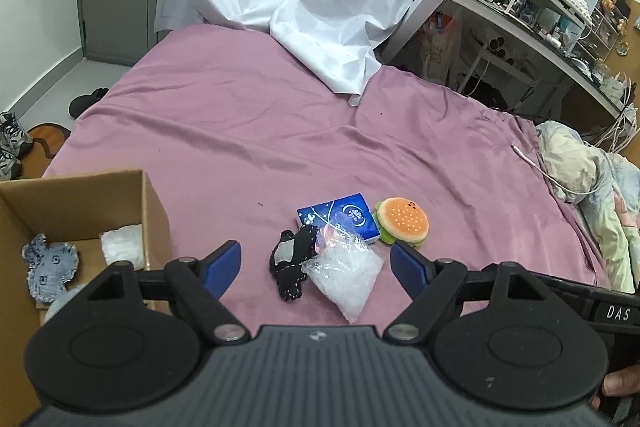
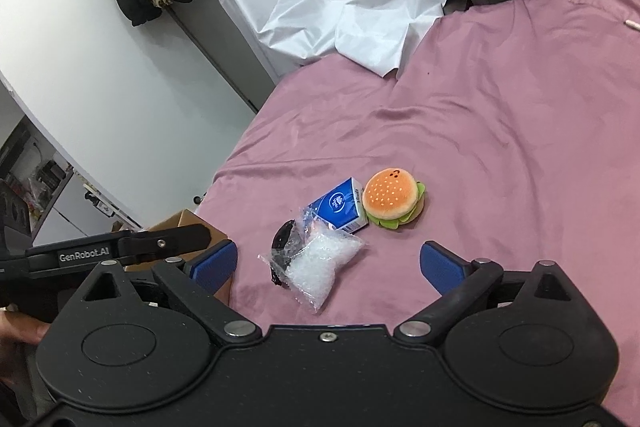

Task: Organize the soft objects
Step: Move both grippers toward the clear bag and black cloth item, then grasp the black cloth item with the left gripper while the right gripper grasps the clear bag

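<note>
Four small soft things lie bunched low in the middle of both wrist views on the pink bedsheet (image 1: pixel 240 131): a clear plastic bag of white filling (image 1: pixel 344 269), a black stitched fabric piece (image 1: pixel 290 263) tucked partly under it, a blue tissue pack (image 1: pixel 338 217) touching the bag's far end, and a burger plush (image 1: pixel 404 223) just beside the pack. At the lower left of the left wrist view stands the cardboard box (image 1: pixel 154 211), with a denim patch (image 1: pixel 50 265) and a white wad (image 1: pixel 122 247) inside.

Both claws are released and hold nothing. The left gripper (image 1: pixel 316 265) has its blue pads spread either side of the bag and the black piece, touching neither. The right gripper (image 2: pixel 328 267) also stands wide, with the bag low in its gap and no contact.

The trouble I would expect comes from the crowding. The bag overlaps the black piece, so a pinch there may lift both or drag one across the sheet. The slick plastic could slide out of the pads, or pucker and tear. Both grippers face the same pile, with the left one's body already at the left edge of the right wrist view, so they could knock together. The loose sheet may also be caught up in a low pinch.
</note>
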